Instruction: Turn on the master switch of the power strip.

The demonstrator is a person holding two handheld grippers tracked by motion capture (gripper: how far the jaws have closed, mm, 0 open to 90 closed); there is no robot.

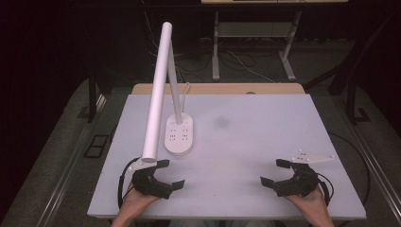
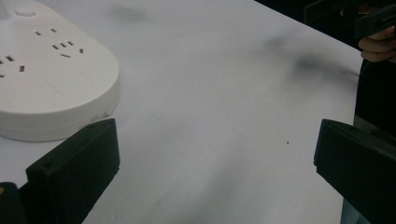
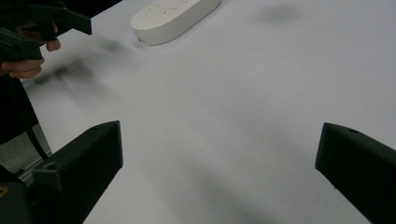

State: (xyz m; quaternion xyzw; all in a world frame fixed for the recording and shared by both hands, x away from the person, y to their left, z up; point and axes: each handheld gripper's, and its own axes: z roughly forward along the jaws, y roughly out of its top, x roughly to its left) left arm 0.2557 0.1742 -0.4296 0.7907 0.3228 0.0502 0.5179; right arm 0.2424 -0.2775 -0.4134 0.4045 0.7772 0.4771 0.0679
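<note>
My left claw and right claw sit low at the bottom of the high view, each with its jaws spread wide and nothing held between them. The one thing to work on is the white desk lamp, standing left of centre on the table. Its oval base, dotted with socket slots, rests flat on the surface; a thin stem rises from it, and the long tube of the lamp head slants down toward the lower left, its near end hanging just above my left claw.

In the left gripper view the base fills the upper left corner, close beside my left-hand jaw but not touching it. I judge that the left claw is parked there because it is the nearer one for reaching the lamp, while the right waits well apart at the lower right. In the right gripper view the base lies far off at the top of the frame, with my other hand at the upper left.

The middle and right of the table are bare, so there is wide room to move. The near edge runs just under both wrists, and the table's left edge lies close beside the lamp; I would take care there.
</note>
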